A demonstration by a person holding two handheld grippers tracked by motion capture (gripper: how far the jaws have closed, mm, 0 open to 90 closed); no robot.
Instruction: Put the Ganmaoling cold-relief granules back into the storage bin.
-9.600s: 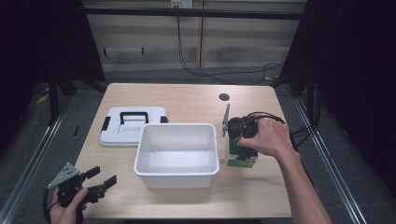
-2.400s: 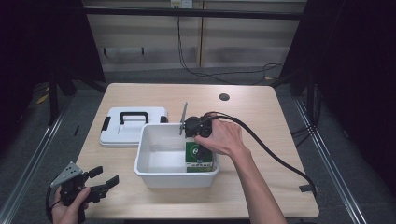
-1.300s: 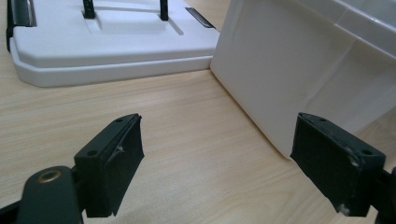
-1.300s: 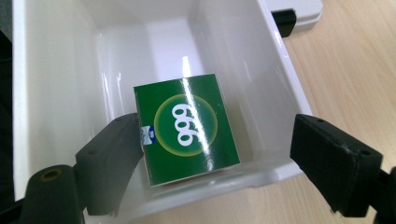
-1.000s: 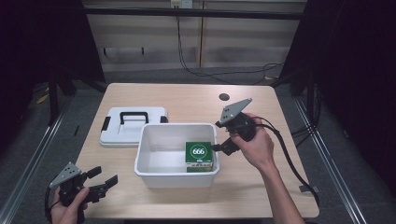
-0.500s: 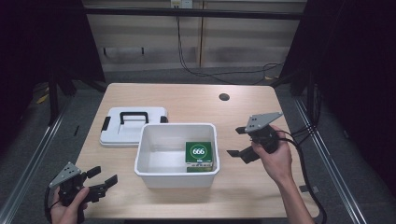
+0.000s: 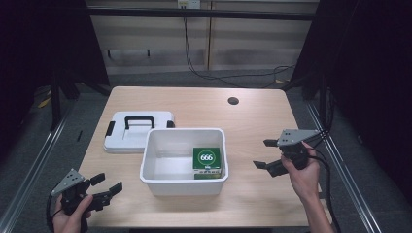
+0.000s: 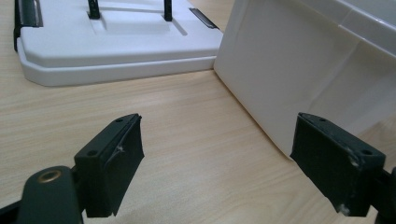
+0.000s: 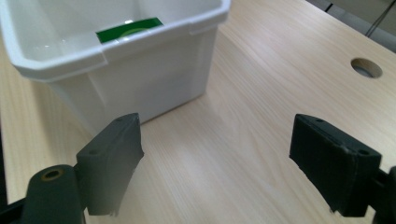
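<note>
Both hand-held grippers gape empty; high view alone reveals green box [image 7: 209, 160] label inside bin [image 7: 167, 180].

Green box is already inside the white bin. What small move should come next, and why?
Probably the left hand-held gripper should move toward the white lid. The green box lies in the bin, the lid rests on the table behind the bin's left corner, and both grippers are open.

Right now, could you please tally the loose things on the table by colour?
White: 2, the open bin and its handled lid lying beside it.
Green: 1, the box marked 666 inside the bin.
Total: 3.
</note>
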